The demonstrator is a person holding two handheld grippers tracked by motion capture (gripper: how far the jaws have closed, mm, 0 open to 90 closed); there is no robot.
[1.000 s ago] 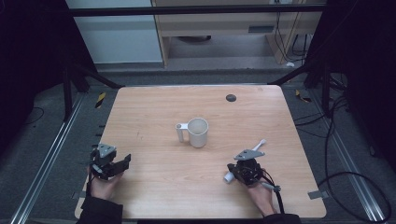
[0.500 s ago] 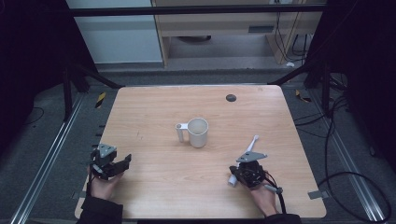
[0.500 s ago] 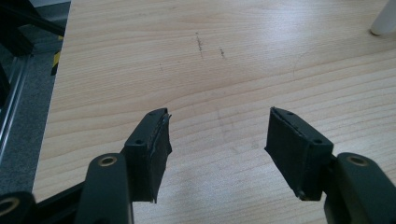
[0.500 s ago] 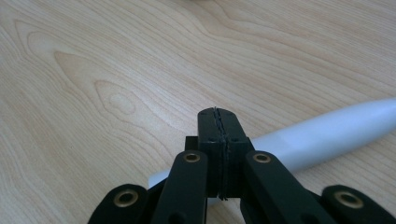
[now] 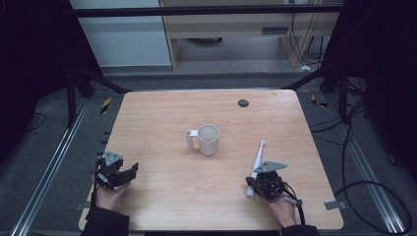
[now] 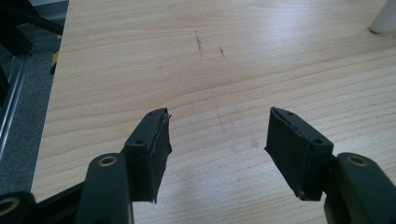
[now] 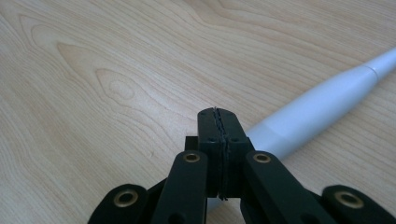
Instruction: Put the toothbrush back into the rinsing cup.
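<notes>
A white mug (image 5: 208, 139) stands upright near the middle of the wooden table (image 5: 162, 113), its handle to the left. A white toothbrush (image 5: 258, 156) lies flat to the right of it, head pointing away from me. My right gripper (image 5: 253, 182) sits over its near end with the jaws shut on each other. In the right gripper view the toothbrush handle (image 7: 317, 107) runs out from under the right gripper (image 7: 218, 112), not between the pads. My left gripper (image 5: 131, 170) rests at the near left, open; the left gripper (image 6: 217, 126) has only bare wood between its pads.
A small black round hole (image 5: 243, 103) marks the far side of the table. A white bit of the mug (image 6: 385, 18) shows at the top right corner of the left gripper view. Metal rails and cables run along the floor on both sides.
The toothbrush's far end has swung from pointing up and right to pointing almost straight away. The right hand has shifted slightly toward me. The left gripper has stayed put.
</notes>
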